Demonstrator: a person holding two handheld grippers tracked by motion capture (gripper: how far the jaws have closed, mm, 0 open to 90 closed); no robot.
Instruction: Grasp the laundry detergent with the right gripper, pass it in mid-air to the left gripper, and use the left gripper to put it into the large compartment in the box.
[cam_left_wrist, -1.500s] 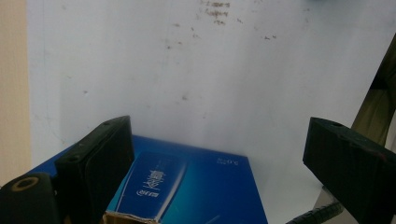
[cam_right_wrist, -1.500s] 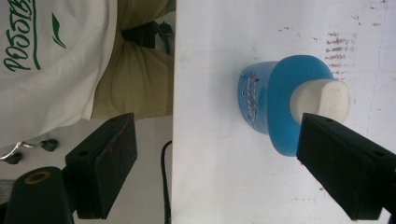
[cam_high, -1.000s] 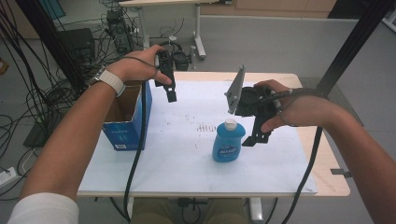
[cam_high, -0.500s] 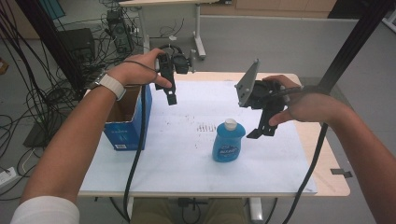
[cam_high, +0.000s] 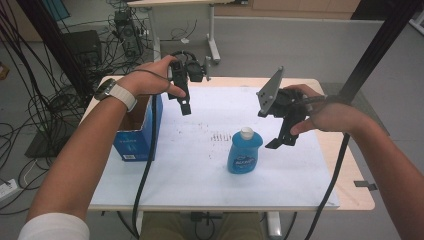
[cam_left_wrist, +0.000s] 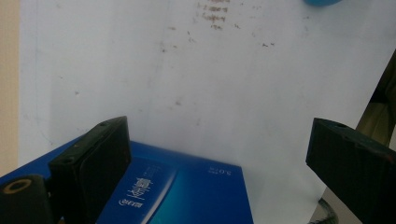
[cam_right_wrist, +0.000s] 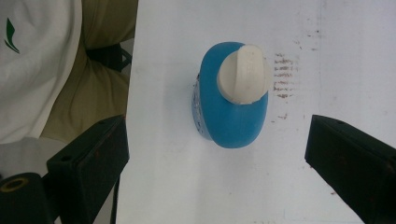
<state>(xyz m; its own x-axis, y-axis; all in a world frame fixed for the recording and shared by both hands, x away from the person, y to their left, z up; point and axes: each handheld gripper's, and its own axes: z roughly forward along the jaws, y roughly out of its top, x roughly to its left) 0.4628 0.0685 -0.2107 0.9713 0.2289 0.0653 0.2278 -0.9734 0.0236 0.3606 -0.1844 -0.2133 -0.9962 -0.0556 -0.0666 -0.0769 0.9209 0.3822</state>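
A glossy blue plastic bottle (cam_high: 244, 152) with a matt white cap is seen on a matt white sheet (cam_high: 200, 165); a printed cardboard box (cam_high: 137, 132) looks smooth.

Pretty open desk (cam_high: 180, 175) overall. The only obstacles found on it are the blue bottle (cam_high: 244, 151), stood upright mid-desk, and the blue box (cam_high: 137, 131) at the left edge. A wide bare strip is left between them. Plenty of bare surface is also seen right of the bottle and along the near edge.
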